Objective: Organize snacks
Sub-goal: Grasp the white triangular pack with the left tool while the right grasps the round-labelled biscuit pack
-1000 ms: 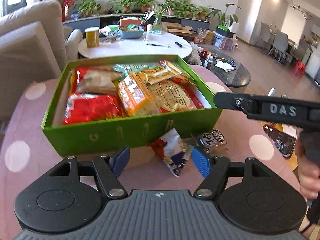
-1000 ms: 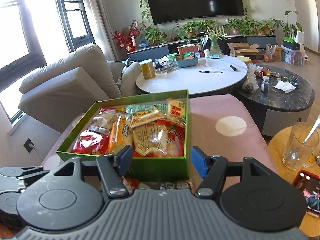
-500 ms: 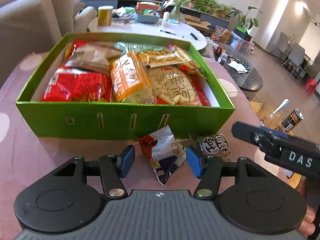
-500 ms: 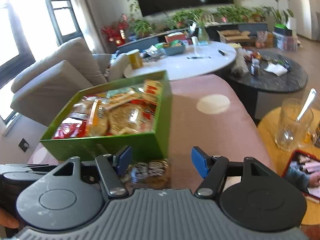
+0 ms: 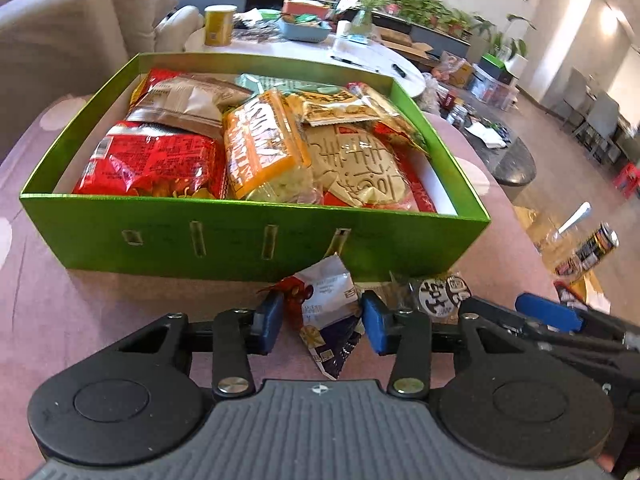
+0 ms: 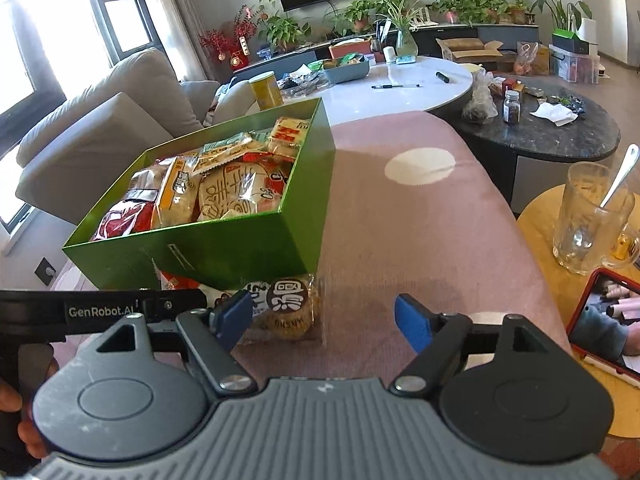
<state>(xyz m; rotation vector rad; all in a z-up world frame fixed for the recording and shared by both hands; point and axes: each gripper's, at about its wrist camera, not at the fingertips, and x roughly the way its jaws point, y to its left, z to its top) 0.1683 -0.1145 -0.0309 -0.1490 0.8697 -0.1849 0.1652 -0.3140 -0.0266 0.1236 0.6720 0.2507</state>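
A green box point(image 5: 224, 240) full of snack packs stands on the pink dotted table; it also shows in the right wrist view point(image 6: 248, 248). In front of it lie a white-and-purple snack packet point(image 5: 326, 308) and a clear pack with round black labels point(image 5: 440, 292), which the right wrist view shows as a pastry pack point(image 6: 286, 312). My left gripper point(image 5: 318, 322) is open, its blue pads on either side of the white-and-purple packet. My right gripper point(image 6: 324, 316) is open; the pastry pack lies by its left pad.
A glass mug with a spoon point(image 6: 592, 216) and a red phone point(image 6: 604, 320) sit on a yellow side table at right. A white round table point(image 6: 400, 88) and a dark table point(image 6: 552, 128) stand behind. A sofa point(image 6: 100, 128) is at left.
Both grippers have dropped lower and closer to the packets in front of the box. The left pads now straddle the white-and-purple packet. The right gripper has swung right and opened wider.
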